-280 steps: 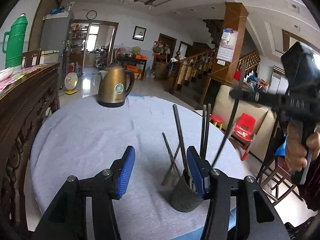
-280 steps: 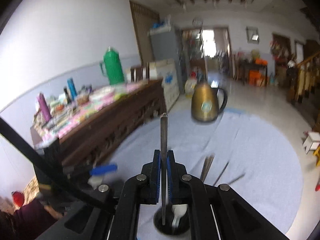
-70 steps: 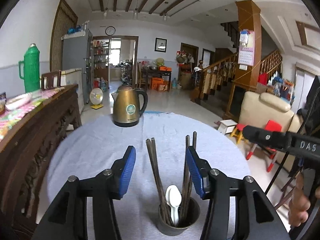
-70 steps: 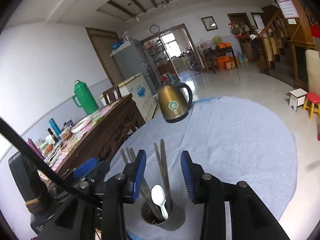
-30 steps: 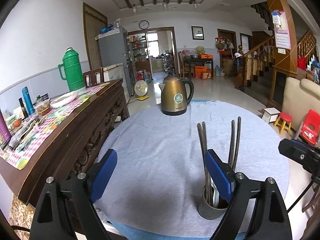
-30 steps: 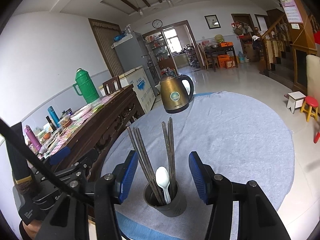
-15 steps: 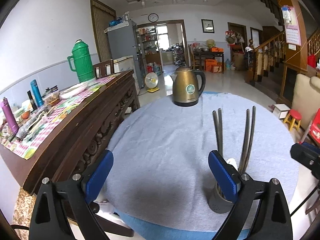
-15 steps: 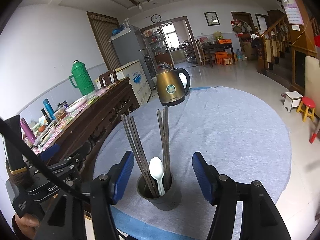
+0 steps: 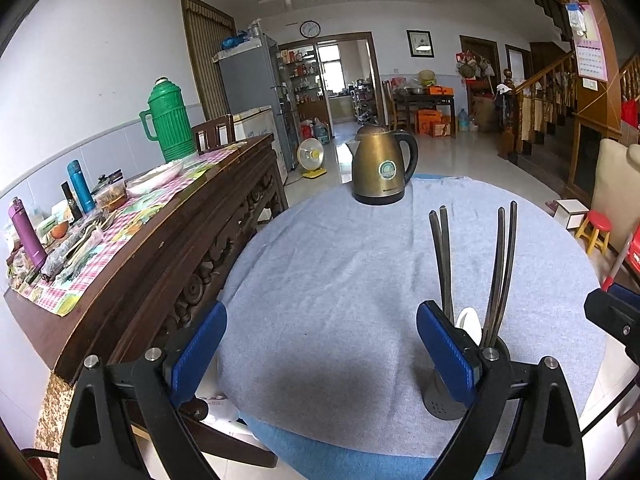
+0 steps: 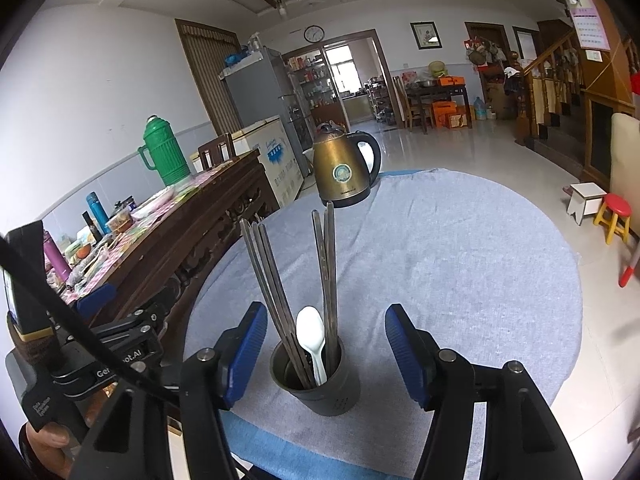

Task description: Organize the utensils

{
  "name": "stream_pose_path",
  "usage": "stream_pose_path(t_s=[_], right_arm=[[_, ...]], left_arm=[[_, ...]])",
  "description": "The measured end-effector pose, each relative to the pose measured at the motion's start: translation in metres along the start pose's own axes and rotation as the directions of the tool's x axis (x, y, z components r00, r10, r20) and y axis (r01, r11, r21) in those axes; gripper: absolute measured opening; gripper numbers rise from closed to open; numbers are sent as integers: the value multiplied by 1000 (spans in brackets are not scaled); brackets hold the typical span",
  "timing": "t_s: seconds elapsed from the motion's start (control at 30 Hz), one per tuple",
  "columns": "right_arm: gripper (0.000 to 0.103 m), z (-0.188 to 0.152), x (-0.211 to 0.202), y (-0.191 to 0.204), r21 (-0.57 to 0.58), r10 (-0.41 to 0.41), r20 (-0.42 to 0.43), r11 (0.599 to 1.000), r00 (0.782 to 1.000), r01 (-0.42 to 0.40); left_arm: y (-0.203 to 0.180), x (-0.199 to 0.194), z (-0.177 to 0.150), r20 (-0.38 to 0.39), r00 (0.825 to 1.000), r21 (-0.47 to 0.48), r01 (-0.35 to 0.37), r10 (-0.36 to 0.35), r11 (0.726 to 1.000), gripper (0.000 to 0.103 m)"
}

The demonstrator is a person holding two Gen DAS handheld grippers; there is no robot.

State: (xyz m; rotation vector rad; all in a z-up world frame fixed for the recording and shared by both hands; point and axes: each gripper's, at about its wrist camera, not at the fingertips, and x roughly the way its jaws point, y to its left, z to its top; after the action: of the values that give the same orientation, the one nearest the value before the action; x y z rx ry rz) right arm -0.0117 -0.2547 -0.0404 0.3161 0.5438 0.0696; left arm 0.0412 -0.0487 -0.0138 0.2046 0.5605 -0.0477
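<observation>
A dark grey utensil cup stands near the front edge of the round table with the grey cloth. It holds several dark chopsticks and a white spoon. My right gripper is open and empty, its blue pads on either side of the cup, a little short of it. My left gripper is wide open and empty. In the left wrist view the cup sits behind the right finger, with chopsticks and spoon sticking up.
A brass kettle stands at the table's far side. A dark wooden sideboard with bottles, food and a green thermos runs along the left. Small stools stand on the floor at right.
Both grippers have drawn back and opened wider since a second ago. The left gripper has shifted left, so the cup now sits behind its right finger. The cup's contents are unchanged.
</observation>
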Motion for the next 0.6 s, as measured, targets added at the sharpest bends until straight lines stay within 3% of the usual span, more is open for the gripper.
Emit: stream_pose_path(t_s=[0.6], right_arm=[[66, -2, -2, 2, -3, 10, -4, 1000, 1000, -10]], left_arm=[[-4, -3, -3, -6, 1000, 6, 6, -6, 1000, 96]])
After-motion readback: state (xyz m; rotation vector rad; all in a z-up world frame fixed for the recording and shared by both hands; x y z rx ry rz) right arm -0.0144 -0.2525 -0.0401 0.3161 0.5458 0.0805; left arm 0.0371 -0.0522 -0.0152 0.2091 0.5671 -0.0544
